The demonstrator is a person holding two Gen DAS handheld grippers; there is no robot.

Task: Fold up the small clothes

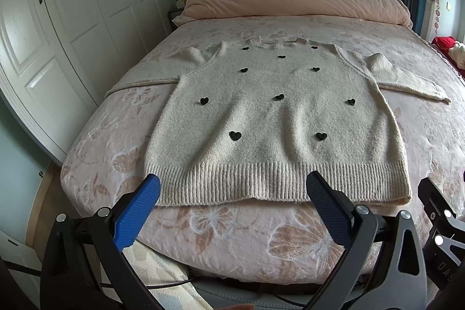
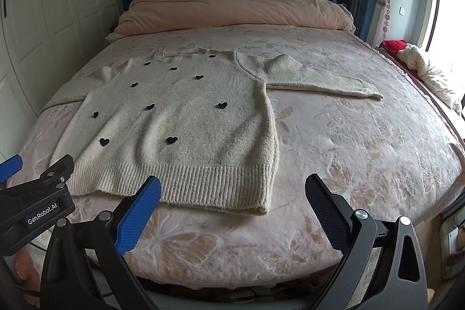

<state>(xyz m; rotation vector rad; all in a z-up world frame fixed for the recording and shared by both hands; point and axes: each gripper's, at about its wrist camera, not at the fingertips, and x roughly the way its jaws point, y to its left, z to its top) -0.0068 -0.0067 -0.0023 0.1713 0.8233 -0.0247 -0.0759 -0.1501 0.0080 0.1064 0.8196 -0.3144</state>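
Both jaws spread wide and empty — left gripper (image 1: pixel 232 188) and right gripper (image 2: pixel 232 188) near the hem, cream sweater (image 1: pixel 273 118) flat on the bed (image 1: pixel 232 240), sleeves out, black hearts up.

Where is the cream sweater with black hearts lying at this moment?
The sweater lies flat, front up, on the floral bedspread, hem toward the foot of the bed just beyond the open left gripper. In the right wrist view it sits left of centre.
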